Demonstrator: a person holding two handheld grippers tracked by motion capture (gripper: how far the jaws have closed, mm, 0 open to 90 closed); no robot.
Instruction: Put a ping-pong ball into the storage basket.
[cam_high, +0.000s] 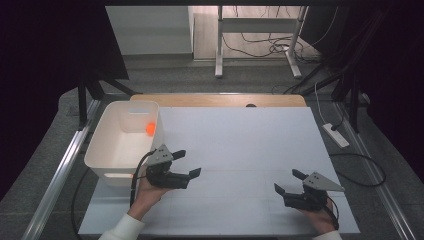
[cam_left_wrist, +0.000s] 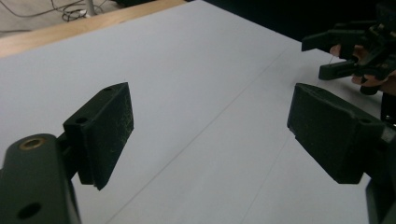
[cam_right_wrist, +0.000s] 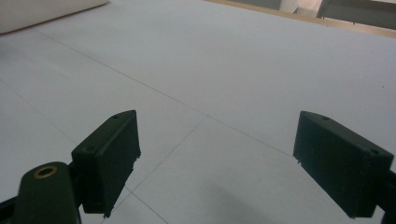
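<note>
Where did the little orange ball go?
In the high view, the orange ball sits inside the white bin at the table's left side, against the bin's far right wall, just beyond the left gripper.

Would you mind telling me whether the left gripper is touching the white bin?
Cannot tell. In the high view the left gripper sits right by the white bin, its grey plate overlapping the bin's corner, so no gap or contact shows plainly.

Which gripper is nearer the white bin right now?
Left. The left gripper sits just beside the white bin, at its near right corner; the right gripper is far off across the table.
</note>
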